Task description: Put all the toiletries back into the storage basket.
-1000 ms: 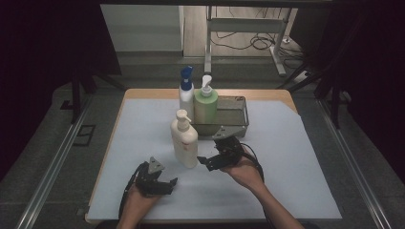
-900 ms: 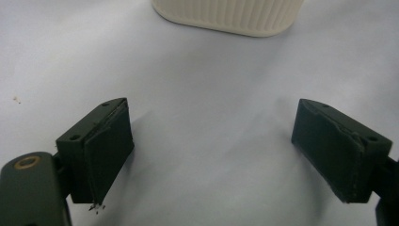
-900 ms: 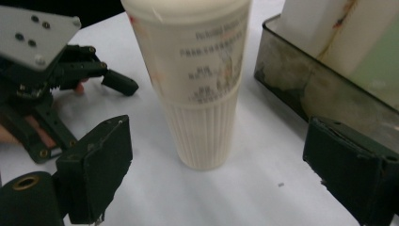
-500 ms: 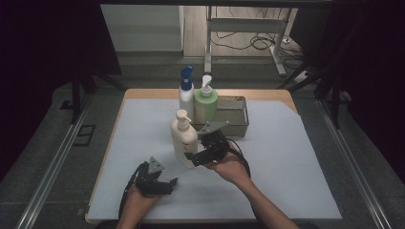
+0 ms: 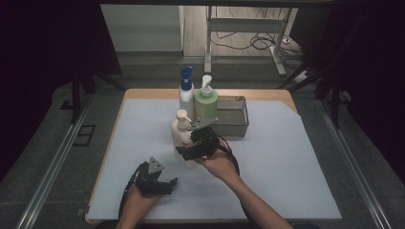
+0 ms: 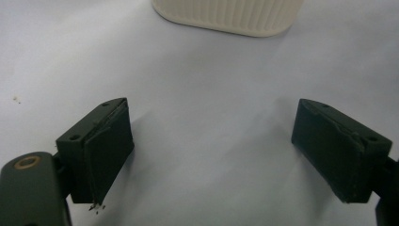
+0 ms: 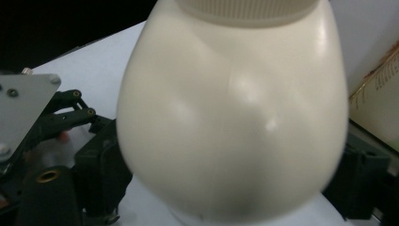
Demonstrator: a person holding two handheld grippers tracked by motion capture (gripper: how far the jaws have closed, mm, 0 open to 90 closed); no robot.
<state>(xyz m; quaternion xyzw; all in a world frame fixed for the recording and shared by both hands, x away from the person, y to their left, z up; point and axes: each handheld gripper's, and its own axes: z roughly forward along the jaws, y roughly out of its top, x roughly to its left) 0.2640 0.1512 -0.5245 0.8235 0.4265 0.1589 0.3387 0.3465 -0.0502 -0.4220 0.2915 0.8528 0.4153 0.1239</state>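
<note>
Cream, round-bellied pump bottle point(image 7: 233, 117)

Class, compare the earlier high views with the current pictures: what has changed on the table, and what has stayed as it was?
The right gripper has slid leftward to the cream pump bottle, its jaws now either side of the body and just closing; contact isn't clear yet. The left gripper, open, the blue-capped bottle, green bottle and wire basket stayed put.

Cream bottle point(image 7: 230, 113) between my right gripper point(image 5: 187, 151) jaws: smooth plastic, soft gloss, small highlights at frame centre; ribbed band at its base in my left gripper view. My left gripper point(image 6: 211, 155) pads: matt black, edges slightly frayed. Table cover point(image 5: 286, 157): pale matt sheet. Basket point(image 5: 234, 125), upper centre: dull grey wire mesh.
</note>
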